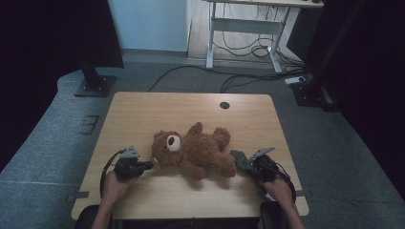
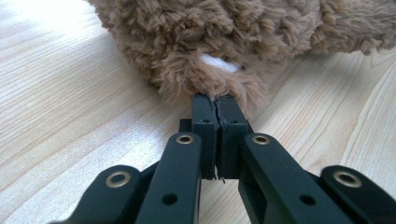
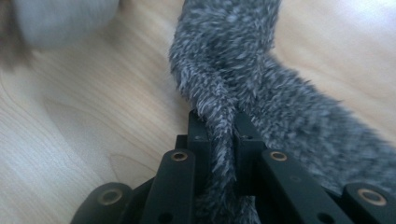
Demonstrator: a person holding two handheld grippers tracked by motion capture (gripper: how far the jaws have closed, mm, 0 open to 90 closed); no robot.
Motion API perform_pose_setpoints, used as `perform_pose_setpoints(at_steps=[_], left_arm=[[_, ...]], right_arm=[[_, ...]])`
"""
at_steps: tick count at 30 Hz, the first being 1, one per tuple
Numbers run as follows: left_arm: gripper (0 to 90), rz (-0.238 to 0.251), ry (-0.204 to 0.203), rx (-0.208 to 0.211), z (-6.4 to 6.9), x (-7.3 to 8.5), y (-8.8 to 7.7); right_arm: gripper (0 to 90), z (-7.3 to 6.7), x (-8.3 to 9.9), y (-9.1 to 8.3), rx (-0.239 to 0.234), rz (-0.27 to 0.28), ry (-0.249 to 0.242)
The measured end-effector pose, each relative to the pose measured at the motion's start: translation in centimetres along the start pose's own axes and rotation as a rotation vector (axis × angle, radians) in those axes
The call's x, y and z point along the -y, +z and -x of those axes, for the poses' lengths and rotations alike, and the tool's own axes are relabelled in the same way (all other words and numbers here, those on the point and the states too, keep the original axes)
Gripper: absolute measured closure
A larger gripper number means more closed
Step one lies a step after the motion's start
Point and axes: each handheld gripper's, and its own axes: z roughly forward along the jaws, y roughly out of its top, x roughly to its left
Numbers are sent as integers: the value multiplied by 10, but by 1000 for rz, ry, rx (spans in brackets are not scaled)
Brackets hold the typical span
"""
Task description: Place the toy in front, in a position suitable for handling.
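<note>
A brown teddy bear (image 1: pixel 193 151) lies on its back near the middle of the worktop (image 1: pixel 143 109), head toward the left, legs toward the right. The left claw (image 1: pixel 147 165) sits low at the bear's head – in the left gripper view its jaws are pressed together with a tuft of fur at the edge of the head (image 2: pixel 205 86) pinched at their tips, a white tag (image 2: pixel 219 63) just above. The right claw (image 1: pixel 235 155) is at the bear's lower end, by a foot. In the right gripper view its jaws are clamped on a narrow fold of plush (image 3: pixel 222 135) that runs up between them – the fur looks grey and blurred there, so which part of the leg it is cannot be told. Both hands come in from the near edge, one on each side of the bear. The bear rests on the wood, both claws touching it.
</note>
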Motion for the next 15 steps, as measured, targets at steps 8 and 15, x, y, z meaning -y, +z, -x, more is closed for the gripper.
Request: perform_pose_setpoints(at_steps=[8,15], left_arm=[[678,33,-2,-26,0,-2,-7],[448,71,12,-6,4,-6,-16]], right_arm=[[479,-1,0,-13,-14,34,14],[335,-18,-15,-32,-80,78,-23]])
